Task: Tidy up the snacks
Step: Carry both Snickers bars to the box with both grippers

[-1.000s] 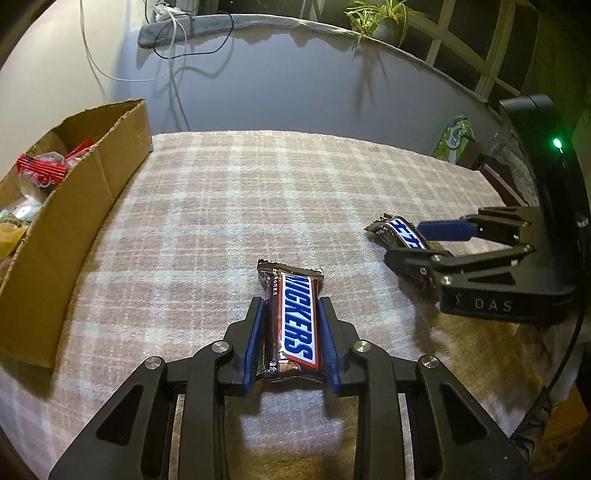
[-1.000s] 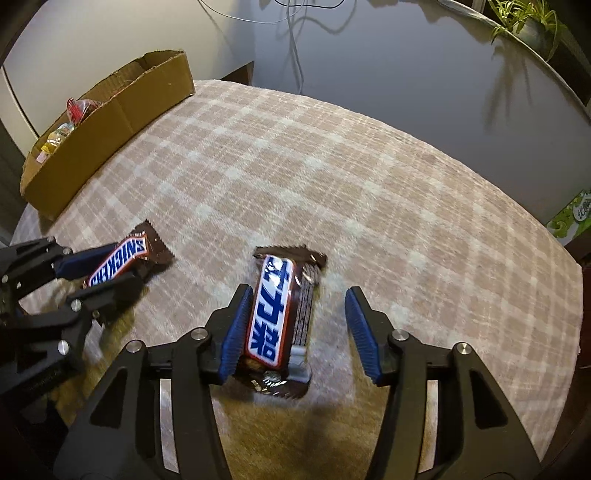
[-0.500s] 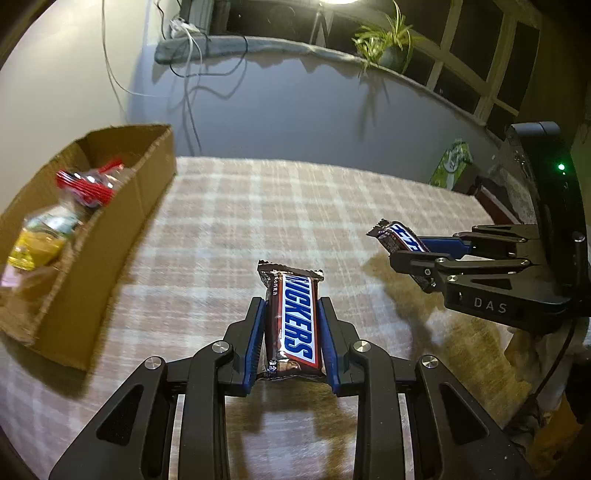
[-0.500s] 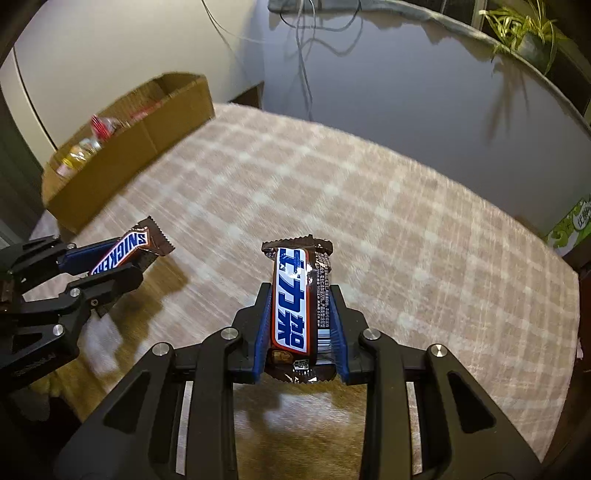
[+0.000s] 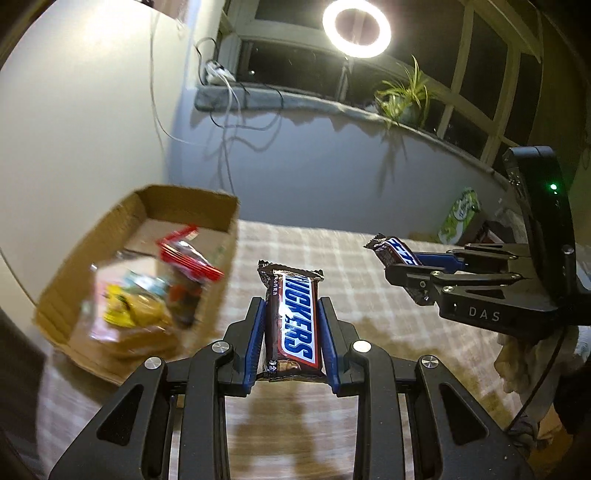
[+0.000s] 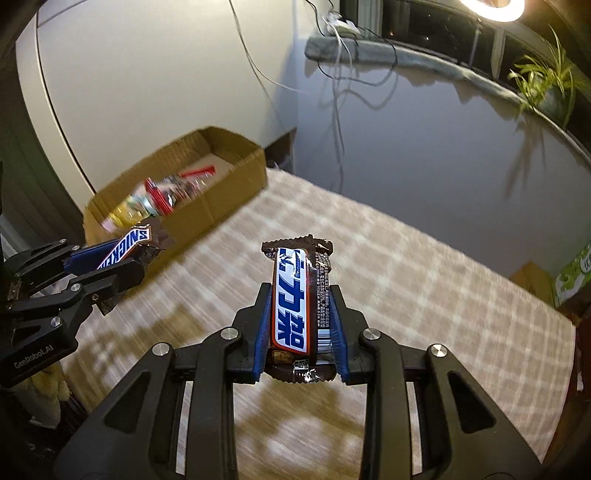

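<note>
My left gripper [image 5: 291, 314] is shut on a Snickers bar [image 5: 293, 325], held in the air above the checked tablecloth, right of the cardboard box [image 5: 147, 206]. My right gripper [image 6: 301, 299] is shut on a second Snickers bar [image 6: 295, 302], also lifted off the cloth. Each gripper shows in the other's view: the right one [image 5: 410, 266] with its bar [image 5: 395, 249] at right, the left one [image 6: 122, 258] with its bar [image 6: 127, 245] at left, near the box [image 6: 221, 199]. The box holds several wrapped snacks [image 5: 147, 291].
The table with the checked cloth [image 6: 406, 295] stands against a grey wall with hanging cables [image 5: 229, 122]. A green packet [image 5: 460, 216] stands at the table's far right edge. A plant [image 5: 402, 96] and a ring light [image 5: 356, 27] are on the window sill.
Both grippers have risen from the table with their bars and moved toward the box. One second ago the right gripper was open around its bar; it shut on it.
</note>
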